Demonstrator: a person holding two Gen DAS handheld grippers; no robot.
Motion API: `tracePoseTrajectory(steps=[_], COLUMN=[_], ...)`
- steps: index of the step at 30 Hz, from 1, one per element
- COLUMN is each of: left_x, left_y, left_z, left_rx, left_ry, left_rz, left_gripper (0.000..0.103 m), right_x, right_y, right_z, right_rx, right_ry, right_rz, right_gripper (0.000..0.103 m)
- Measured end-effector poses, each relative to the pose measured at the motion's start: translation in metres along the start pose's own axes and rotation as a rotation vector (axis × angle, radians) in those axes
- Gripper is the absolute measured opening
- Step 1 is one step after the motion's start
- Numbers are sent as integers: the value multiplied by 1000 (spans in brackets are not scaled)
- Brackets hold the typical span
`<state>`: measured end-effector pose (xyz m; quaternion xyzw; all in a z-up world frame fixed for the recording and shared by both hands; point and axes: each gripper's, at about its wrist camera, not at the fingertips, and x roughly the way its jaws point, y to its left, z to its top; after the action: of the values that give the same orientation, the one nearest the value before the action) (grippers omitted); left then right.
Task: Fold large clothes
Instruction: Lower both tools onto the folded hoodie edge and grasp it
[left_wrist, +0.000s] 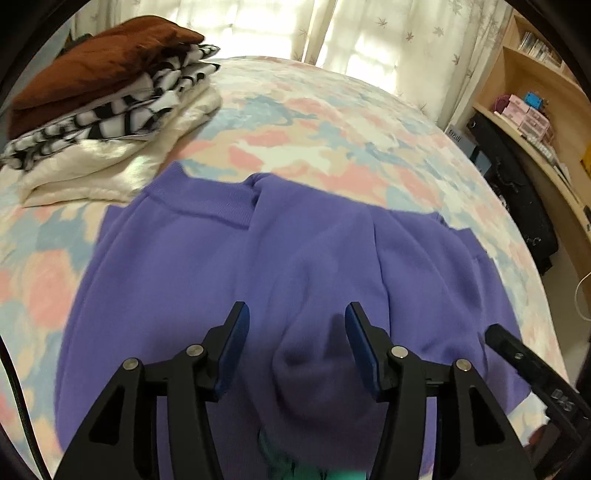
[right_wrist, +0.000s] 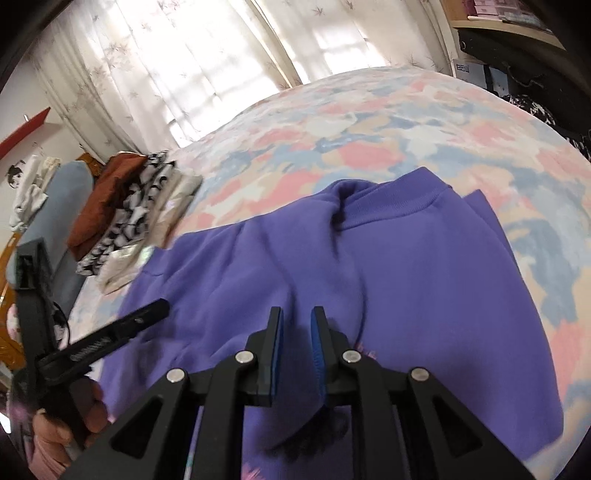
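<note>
A purple sweatshirt (left_wrist: 207, 266) lies on the bed, partly folded, its ribbed hem at the far side. It also shows in the right wrist view (right_wrist: 424, 266). My left gripper (left_wrist: 297, 314) is open just above the sweatshirt, with a raised fold of purple fabric between its blue pads (left_wrist: 236, 347), not pinched. My right gripper (right_wrist: 296, 317) hovers over the sweatshirt with its jaws a narrow gap apart; purple fabric sits in the gap lower down, and I cannot tell whether it is gripped. The left gripper's body (right_wrist: 110, 332) shows at the left of the right wrist view.
The bed has a pastel pink, blue and white cover (left_wrist: 332, 122). A stack of folded clothes (left_wrist: 99, 110), brown on top, then black-and-white, then cream, sits at the far left. Shelves (left_wrist: 535, 92) and a black bag (left_wrist: 524, 199) stand right of the bed. Curtains (right_wrist: 184, 66) hang behind.
</note>
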<state>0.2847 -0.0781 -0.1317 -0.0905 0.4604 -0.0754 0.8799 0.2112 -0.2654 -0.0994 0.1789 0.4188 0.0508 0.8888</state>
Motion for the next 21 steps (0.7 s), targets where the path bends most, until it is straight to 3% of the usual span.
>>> tracePoseTrajectory(steps=[4,10,13,21], left_x=[-27,-75,-98,-136], left_y=[-4,-14,-14,2], left_z=[-19,-48,-61,-91], left_rx=[2,34,43,-2], left_ry=[3,-54,-69,-91], left_rz=[-7,39,40,55], left_gripper=[52,59,61,70], right_x=[-30,-64,-78,-100], right_y=[18,45,59,83], right_z=[-17,-43,-58,-91], right_rx=[-5,-53,-83,-141], right_ry=[-13,-12,-16,-11], right_rz=[21,28,32,51], right_gripper=[15,16,24,27])
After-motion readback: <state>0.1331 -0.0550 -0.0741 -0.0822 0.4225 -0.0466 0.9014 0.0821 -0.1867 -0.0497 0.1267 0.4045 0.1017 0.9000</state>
